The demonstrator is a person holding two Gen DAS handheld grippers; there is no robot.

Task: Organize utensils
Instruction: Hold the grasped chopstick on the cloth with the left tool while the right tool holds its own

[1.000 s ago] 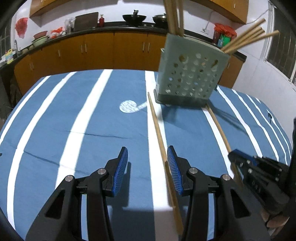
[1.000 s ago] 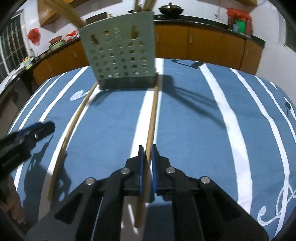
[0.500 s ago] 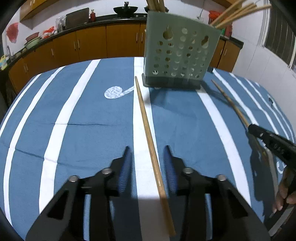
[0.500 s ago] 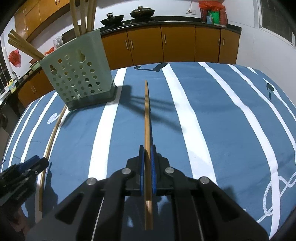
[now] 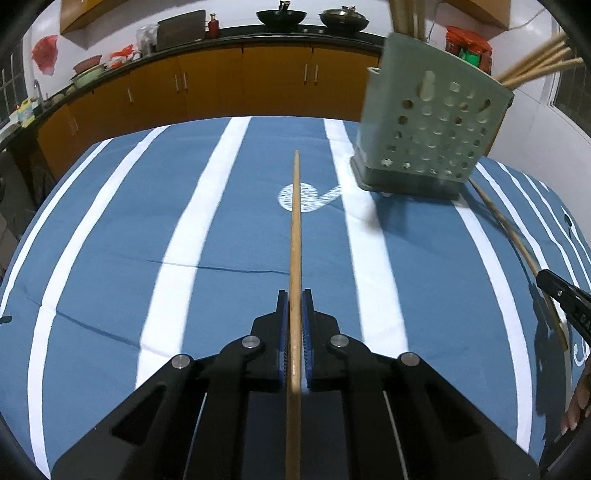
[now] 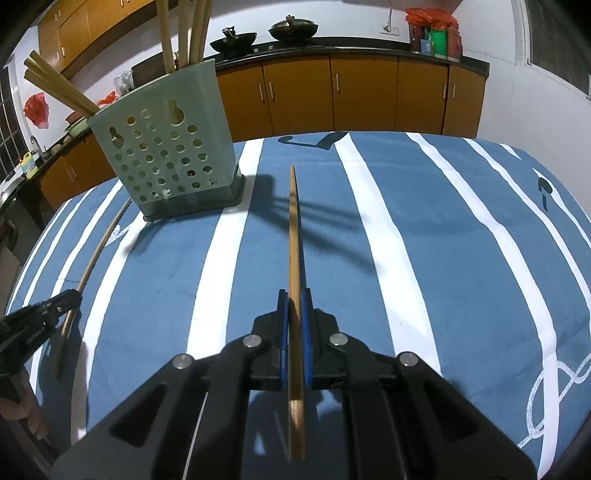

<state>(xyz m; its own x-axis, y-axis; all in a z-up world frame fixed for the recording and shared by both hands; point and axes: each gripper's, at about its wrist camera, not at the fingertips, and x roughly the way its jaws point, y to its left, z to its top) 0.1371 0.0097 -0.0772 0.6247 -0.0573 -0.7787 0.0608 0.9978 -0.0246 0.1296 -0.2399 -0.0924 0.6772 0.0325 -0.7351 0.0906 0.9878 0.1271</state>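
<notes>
My left gripper (image 5: 294,299) is shut on a long wooden chopstick (image 5: 295,229) that points straight ahead over the blue striped cloth. My right gripper (image 6: 294,299) is shut on a second wooden chopstick (image 6: 293,236), held above the cloth. A pale green perforated utensil holder (image 5: 428,125) with several chopsticks in it stands ahead right in the left wrist view and ahead left in the right wrist view (image 6: 166,147). The right gripper's chopstick shows at the right edge of the left wrist view (image 5: 517,247); the left gripper's chopstick shows at left in the right wrist view (image 6: 92,258).
The table wears a blue cloth with white stripes (image 5: 184,240). Orange kitchen cabinets (image 6: 332,96) and a dark counter with woks (image 5: 280,16) run along the far wall. The other gripper shows at each view's edge (image 5: 565,302) (image 6: 37,321).
My left gripper has closed on the chopstick that lay between its open fingers and lifted it. My right gripper has raised its chopstick off the cloth and swung away from the holder.
</notes>
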